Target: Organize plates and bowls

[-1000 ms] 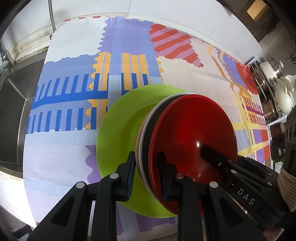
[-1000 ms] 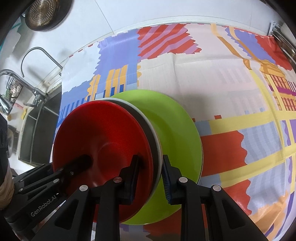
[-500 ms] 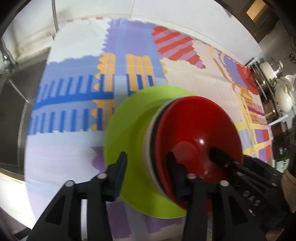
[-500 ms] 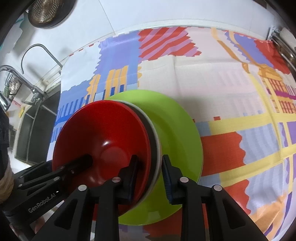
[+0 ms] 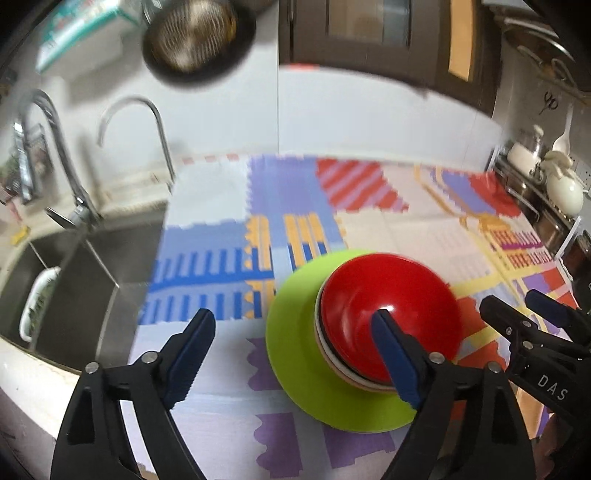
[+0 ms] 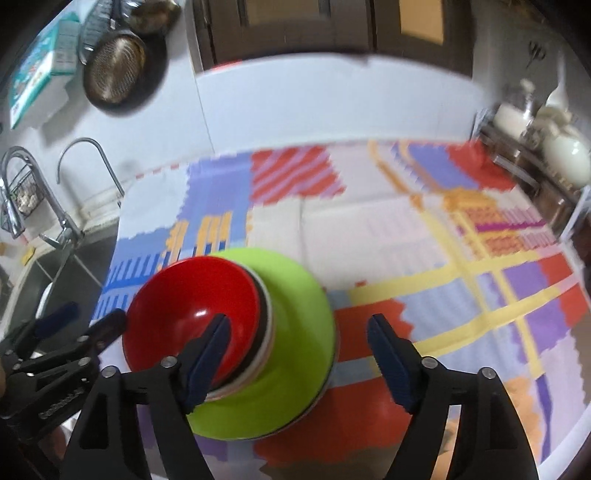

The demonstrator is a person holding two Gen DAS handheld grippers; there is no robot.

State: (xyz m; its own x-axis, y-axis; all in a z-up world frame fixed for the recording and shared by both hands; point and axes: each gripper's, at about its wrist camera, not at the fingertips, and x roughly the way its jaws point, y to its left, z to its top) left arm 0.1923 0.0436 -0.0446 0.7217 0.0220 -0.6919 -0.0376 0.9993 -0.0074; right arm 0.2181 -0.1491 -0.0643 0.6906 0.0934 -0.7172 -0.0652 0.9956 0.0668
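Observation:
A red bowl (image 5: 388, 317) tops a stack of bowls on a lime green plate (image 5: 295, 339) on the patterned cloth. The stack also shows in the right wrist view, red bowl (image 6: 195, 314) on green plate (image 6: 299, 325). My left gripper (image 5: 291, 347) is open and empty, raised above and in front of the stack. My right gripper (image 6: 299, 350) is open and empty, also drawn back above the stack. The right gripper shows at the right edge of the left wrist view (image 5: 532, 314), the left gripper at the left edge of the right wrist view (image 6: 88, 321).
A steel sink (image 5: 74, 266) with taps (image 5: 66, 162) lies left of the cloth. A metal strainer (image 5: 192, 33) hangs on the back wall. White pots and jars (image 5: 561, 184) stand on a rack at the far right. The counter's front edge is close below.
Both grippers opened, letting go of the bowl stack, and pulled back and up. The stack now rests on the green plate. Both views tilted up toward the wall.

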